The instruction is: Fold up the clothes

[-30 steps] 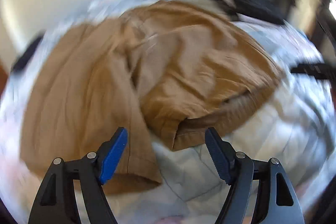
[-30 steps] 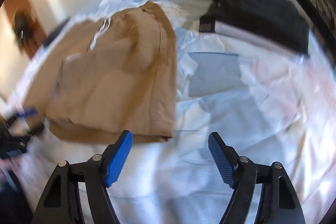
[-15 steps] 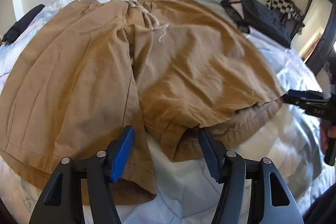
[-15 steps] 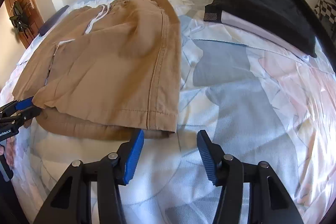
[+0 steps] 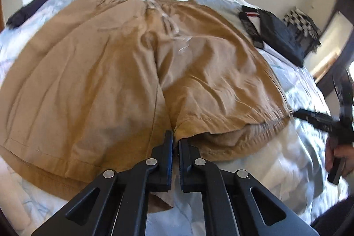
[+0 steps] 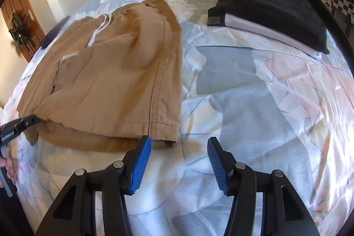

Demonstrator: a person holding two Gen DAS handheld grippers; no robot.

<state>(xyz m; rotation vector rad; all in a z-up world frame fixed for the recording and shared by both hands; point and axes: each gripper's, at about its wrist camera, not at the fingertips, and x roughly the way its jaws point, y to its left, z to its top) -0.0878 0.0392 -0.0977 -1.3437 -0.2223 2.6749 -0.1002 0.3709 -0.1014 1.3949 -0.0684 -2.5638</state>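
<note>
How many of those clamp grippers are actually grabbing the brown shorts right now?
1. The left gripper is shut on the brown shorts at the inner leg hem. The right gripper stands open over the bedspread, beside the shorts' outer corner.

You have one pair of tan shorts (image 6: pixel 124 72) spread on one bed (image 6: pixel 254 103), which serves as your landmark here. Two leg openings of the shorts face the near edge of the bed. One white drawstring (image 6: pixel 97 30) lies on the shorts toward the far side of the bed. One stack of folded clothes (image 6: pixel 272 8) sits at the far right corner of the bed; you can count two layers in it, one black on top and one pale beneath. One dark item (image 5: pixel 28 8) lies at the far left of the bed. You are holding two grippers, the left gripper (image 5: pixel 174 147) and the right gripper (image 6: pixel 179 158), with two fingers each.
</note>
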